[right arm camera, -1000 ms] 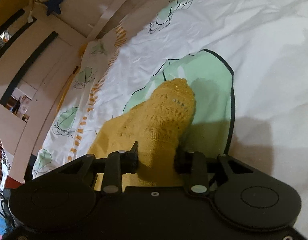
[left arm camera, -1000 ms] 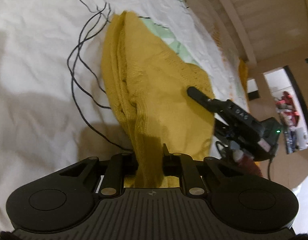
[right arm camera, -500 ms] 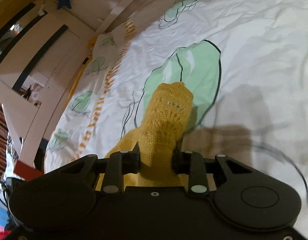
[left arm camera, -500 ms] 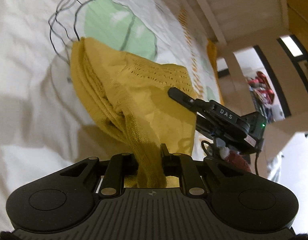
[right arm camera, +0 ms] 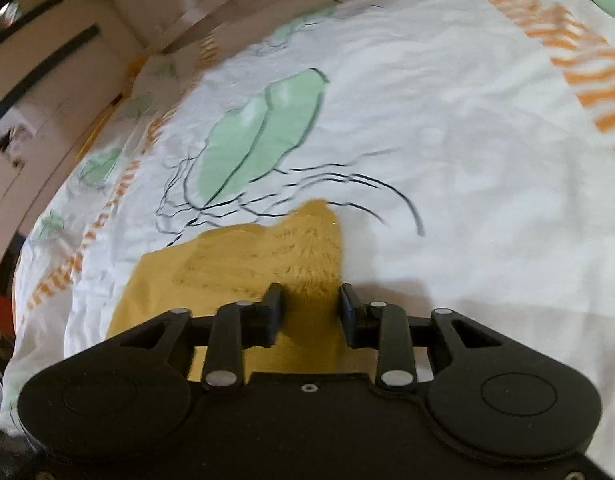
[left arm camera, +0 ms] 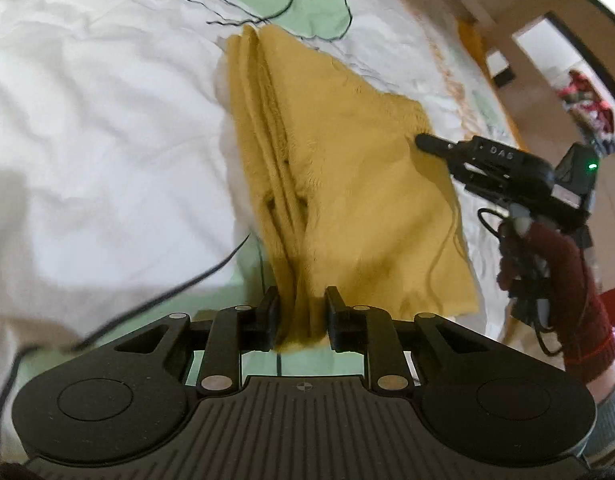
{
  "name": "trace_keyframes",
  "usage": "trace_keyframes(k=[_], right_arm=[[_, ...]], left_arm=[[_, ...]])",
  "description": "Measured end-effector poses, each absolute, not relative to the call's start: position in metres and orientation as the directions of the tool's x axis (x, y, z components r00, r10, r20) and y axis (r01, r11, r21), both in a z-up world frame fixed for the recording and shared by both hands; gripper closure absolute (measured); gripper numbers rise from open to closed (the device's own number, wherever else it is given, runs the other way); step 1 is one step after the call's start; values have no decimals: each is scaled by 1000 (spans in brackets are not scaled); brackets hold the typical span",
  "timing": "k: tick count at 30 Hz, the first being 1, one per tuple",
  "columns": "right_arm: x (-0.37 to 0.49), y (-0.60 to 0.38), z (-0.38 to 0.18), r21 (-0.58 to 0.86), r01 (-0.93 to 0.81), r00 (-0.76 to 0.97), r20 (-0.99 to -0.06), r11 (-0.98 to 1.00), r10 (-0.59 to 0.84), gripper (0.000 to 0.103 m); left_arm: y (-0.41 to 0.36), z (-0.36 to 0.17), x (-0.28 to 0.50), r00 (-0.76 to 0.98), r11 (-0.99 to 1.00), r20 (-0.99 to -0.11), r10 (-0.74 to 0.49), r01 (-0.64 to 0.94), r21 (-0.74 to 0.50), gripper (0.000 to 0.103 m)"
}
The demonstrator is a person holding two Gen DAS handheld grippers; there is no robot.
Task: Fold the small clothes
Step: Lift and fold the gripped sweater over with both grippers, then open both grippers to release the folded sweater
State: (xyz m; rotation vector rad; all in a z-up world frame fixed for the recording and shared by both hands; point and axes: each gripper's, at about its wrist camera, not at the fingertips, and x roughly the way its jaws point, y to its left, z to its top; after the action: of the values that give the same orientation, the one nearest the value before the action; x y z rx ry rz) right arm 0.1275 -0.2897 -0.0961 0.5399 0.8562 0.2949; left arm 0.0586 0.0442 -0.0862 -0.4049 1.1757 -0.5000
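A mustard-yellow knitted garment (left arm camera: 347, 168) lies half spread on the printed bedsheet (left arm camera: 87, 120), its left side bunched in long folds. My left gripper (left arm camera: 302, 308) holds the near end of those folds between its pads, and its jaws are opening. In the left wrist view my right gripper (left arm camera: 423, 144) grips the garment's far right edge, held by a hand in a dark red glove (left arm camera: 567, 280). The right wrist view shows the garment (right arm camera: 243, 264) flat on the sheet, with my right gripper (right arm camera: 312, 304) pinching its corner as the jaws ease open.
The white sheet (right arm camera: 447, 160) carries green leaf prints (right arm camera: 263, 132), black line drawings and orange stripes. A wooden bed frame (right arm camera: 211, 20) runs along the far side. A dark cable (left arm camera: 155, 292) trails over the sheet at lower left.
Both grippers have carried the garment sideways across the sheet and lowered it. It now lies flatter and wider than before. The left jaws stand slightly further apart.
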Motion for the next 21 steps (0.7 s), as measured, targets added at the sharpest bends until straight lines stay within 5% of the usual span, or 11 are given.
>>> trace_keyframes(k=[7, 13, 21], right_arm=[[122, -288, -80, 563, -86, 695, -557, 822, 455, 51], [107, -291, -73, 490, -104, 753, -530, 865, 390, 36], [103, -289, -81, 368, -90, 784, -546, 925, 294, 14]], left_arm=[[49, -59, 43, 441, 884, -769, -462, 156, -441, 80], [35, -15, 34, 608, 917, -687, -398, 237, -322, 72], [-13, -36, 85, 658, 947, -680, -323, 222, -234, 71]])
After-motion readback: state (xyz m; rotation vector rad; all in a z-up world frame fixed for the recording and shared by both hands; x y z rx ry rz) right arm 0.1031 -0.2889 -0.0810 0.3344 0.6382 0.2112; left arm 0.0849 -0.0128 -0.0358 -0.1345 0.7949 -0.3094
